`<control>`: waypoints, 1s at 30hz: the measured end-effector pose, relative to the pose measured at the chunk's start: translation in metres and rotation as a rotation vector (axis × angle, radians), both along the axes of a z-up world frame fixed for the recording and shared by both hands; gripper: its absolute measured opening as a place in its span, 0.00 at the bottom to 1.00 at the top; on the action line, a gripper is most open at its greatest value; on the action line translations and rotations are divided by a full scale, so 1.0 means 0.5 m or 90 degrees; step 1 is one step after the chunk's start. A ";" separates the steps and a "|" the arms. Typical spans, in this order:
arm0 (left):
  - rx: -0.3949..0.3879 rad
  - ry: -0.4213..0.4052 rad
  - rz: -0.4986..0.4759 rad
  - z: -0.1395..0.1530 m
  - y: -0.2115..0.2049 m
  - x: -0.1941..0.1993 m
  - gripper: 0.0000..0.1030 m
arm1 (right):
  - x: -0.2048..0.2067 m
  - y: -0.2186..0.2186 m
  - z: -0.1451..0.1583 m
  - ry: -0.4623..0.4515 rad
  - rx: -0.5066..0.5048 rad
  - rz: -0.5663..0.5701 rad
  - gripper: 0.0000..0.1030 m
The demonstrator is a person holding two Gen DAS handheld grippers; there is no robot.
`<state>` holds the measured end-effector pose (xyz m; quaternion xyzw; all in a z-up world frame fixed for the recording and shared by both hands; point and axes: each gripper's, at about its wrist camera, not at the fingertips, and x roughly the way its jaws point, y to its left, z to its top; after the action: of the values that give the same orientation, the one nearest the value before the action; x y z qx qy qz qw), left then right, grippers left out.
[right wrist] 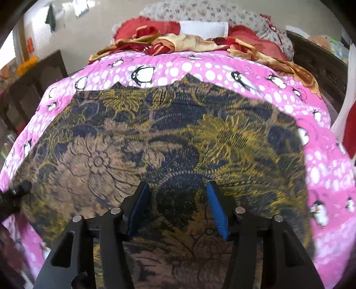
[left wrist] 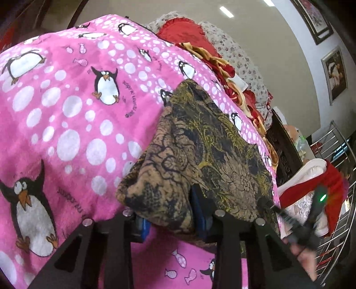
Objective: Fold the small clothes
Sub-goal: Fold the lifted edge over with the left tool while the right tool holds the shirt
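Observation:
A dark garment with a brown, navy and yellow flower print [right wrist: 178, 137] lies spread on a pink penguin blanket [right wrist: 322, 160]. In the left wrist view a raised edge of the garment [left wrist: 200, 155] bunches between the blue pads of my left gripper [left wrist: 171, 220], which is shut on it. My right gripper [right wrist: 178, 209] is open, its blue pads [right wrist: 217, 211] apart just above the flat garment, holding nothing. The right gripper's black body also shows in the left wrist view [left wrist: 296, 224], at the garment's right edge.
Red and gold bedding [right wrist: 178, 42] and floral pillows [right wrist: 200, 11] lie beyond the blanket. A dark wooden headboard [left wrist: 282, 142] runs on the right. A metal rack [left wrist: 340, 200] with red and white items stands at far right. Framed pictures [left wrist: 336, 73] hang on the wall.

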<state>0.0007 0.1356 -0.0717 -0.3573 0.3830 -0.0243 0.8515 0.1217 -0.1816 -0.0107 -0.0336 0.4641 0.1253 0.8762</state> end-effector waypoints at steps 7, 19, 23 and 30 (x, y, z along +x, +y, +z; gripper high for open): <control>0.126 -0.014 -0.004 0.041 -0.035 -0.008 0.17 | 0.103 0.130 0.111 0.076 0.122 0.087 0.49; 0.429 -0.212 -0.141 0.182 -0.237 -0.024 0.11 | 0.284 0.398 0.109 0.288 0.125 0.237 0.49; 0.426 -0.220 -0.166 0.185 -0.253 -0.017 0.11 | 0.284 0.433 0.122 0.280 0.066 0.275 0.49; 0.414 -0.238 -0.196 0.195 -0.273 -0.027 0.11 | 0.280 0.519 0.096 0.277 -0.069 0.307 0.49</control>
<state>-0.0127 -0.0010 0.0257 0.0027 0.2582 -0.0939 0.9615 0.2617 0.0778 0.0373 -0.1616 0.6250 0.3086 0.6986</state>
